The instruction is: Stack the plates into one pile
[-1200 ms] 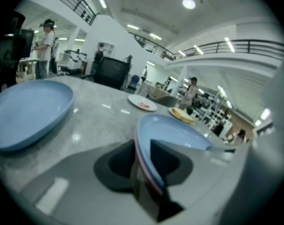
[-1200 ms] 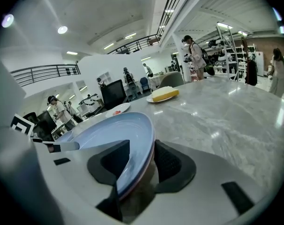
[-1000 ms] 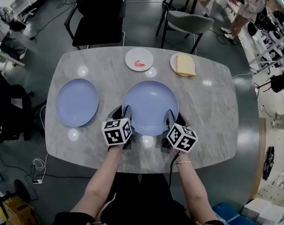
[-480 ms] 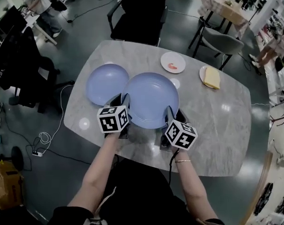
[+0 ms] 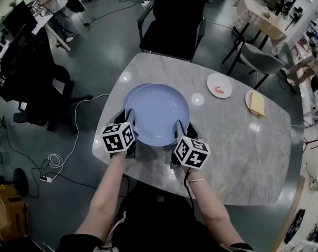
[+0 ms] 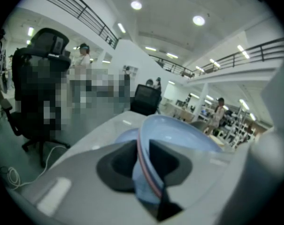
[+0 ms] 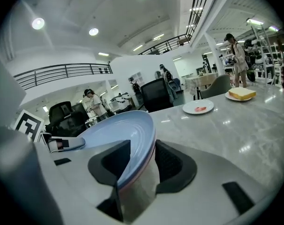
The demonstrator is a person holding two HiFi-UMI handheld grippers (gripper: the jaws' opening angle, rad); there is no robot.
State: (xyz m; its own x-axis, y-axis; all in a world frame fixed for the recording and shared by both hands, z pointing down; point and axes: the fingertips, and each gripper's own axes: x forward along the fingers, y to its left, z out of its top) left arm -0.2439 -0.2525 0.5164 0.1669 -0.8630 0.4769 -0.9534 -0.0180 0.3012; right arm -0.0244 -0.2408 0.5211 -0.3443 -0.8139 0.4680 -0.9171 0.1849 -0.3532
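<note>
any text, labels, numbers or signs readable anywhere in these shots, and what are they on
No readable words, numbers or brand marks in any view.
left marker cube: black and white square patterns only, no letters.
right marker cube: the same, patterns only.
blue plate and table: plain, no print.
Background desks and screens: too small and blurred to read.

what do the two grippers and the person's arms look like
Both the left gripper and the right gripper have pale grey jaws faced with black pads, and each carries a white cube printed with black square markers. The forearms are bare of sleeves; a thin bracelet circles the right wrist.
</note>
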